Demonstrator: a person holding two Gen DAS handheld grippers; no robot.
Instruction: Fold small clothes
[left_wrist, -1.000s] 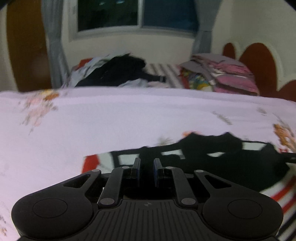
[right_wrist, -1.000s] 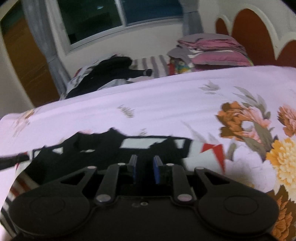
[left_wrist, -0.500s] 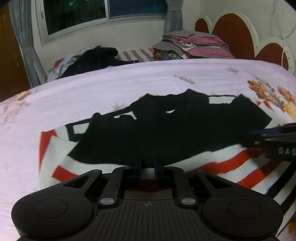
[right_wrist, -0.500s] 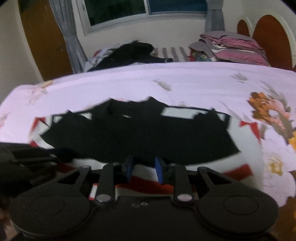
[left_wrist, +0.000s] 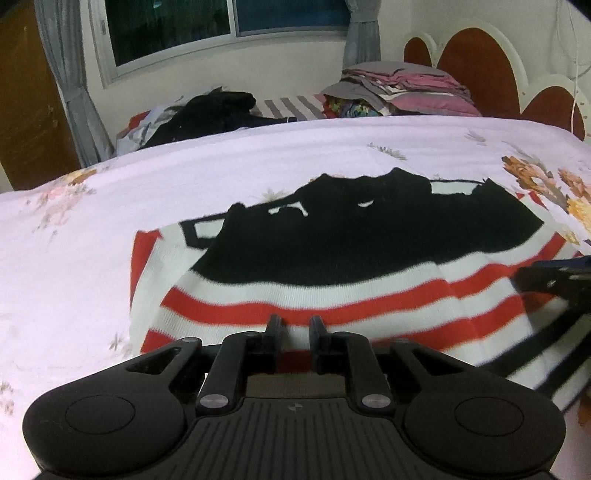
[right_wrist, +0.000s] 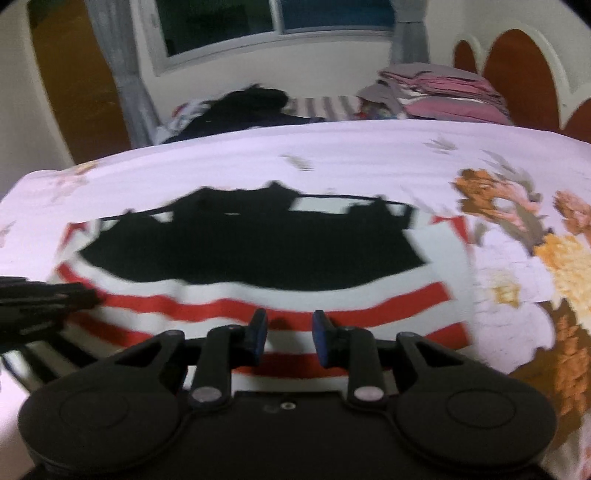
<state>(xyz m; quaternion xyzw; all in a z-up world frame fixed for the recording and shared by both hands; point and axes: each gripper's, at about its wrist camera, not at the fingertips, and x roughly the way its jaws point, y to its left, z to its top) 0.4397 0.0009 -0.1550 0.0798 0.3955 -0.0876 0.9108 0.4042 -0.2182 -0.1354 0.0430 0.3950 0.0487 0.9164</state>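
Note:
A small sweater (left_wrist: 369, 258) with a black top part and red and white stripes lies spread flat on the floral bed sheet (left_wrist: 110, 221); it also shows in the right wrist view (right_wrist: 258, 258). My left gripper (left_wrist: 295, 323) is over the sweater's near hem with its fingers a narrow gap apart; cloth shows between them, and I cannot tell if it is pinched. My right gripper (right_wrist: 290, 326) is open over the striped hem, holding nothing. Each gripper shows at the edge of the other's view.
A pile of dark loose clothes (left_wrist: 210, 114) and a stack of folded clothes (left_wrist: 402, 88) sit at the far side of the bed. A scalloped red headboard (left_wrist: 480, 70) stands at right. A window and curtains are behind.
Both grippers have pulled back toward the near edge, so more of the sweater shows, down to its striped hem. The right gripper's fingers have spread wider.

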